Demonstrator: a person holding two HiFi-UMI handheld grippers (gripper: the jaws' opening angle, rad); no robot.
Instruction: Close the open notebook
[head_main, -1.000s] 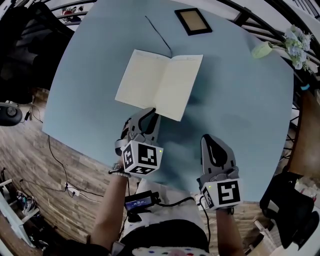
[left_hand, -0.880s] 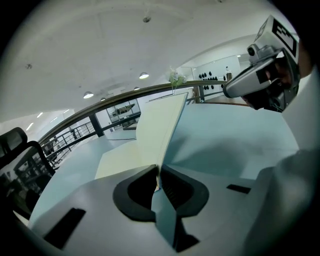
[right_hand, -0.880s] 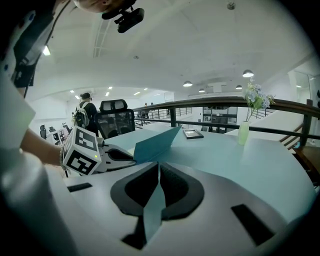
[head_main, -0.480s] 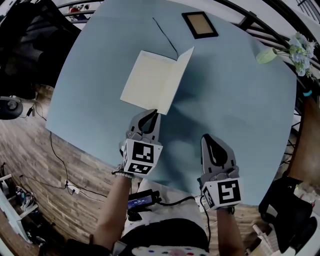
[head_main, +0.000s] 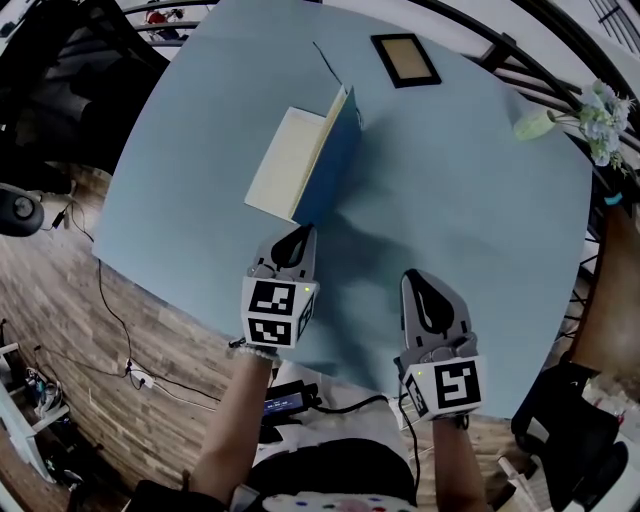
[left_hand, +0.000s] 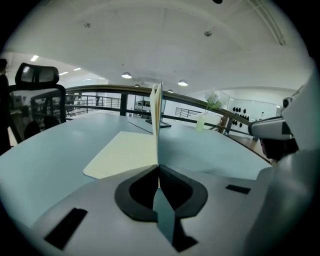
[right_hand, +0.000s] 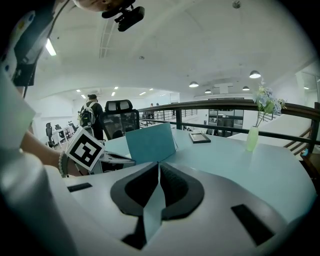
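The notebook (head_main: 285, 165) lies on the round blue table (head_main: 470, 190), its left cream page flat. Its right half, with a blue cover (head_main: 340, 160), stands nearly upright. My left gripper (head_main: 302, 232) is shut on the near bottom corner of that raised half, rolled onto its side. In the left gripper view the raised leaf (left_hand: 156, 125) rises edge-on straight out of the closed left gripper (left_hand: 158, 170). My right gripper (head_main: 414, 277) rests shut and holds nothing, to the right near the table's front edge. The right gripper view shows the blue cover (right_hand: 150, 142) beyond the shut right gripper (right_hand: 158, 167).
A small framed picture (head_main: 405, 58) lies at the table's far side. A thin dark cord (head_main: 325, 60) runs from the notebook's spine. A vase with flowers (head_main: 590, 95) stands at the far right edge. An office chair (left_hand: 37, 95) stands to the left.
The notebook's right half rose from flat to nearly upright, swinging leftward. My left gripper closed on its near corner and rolled onto its side. The right gripper stayed still.
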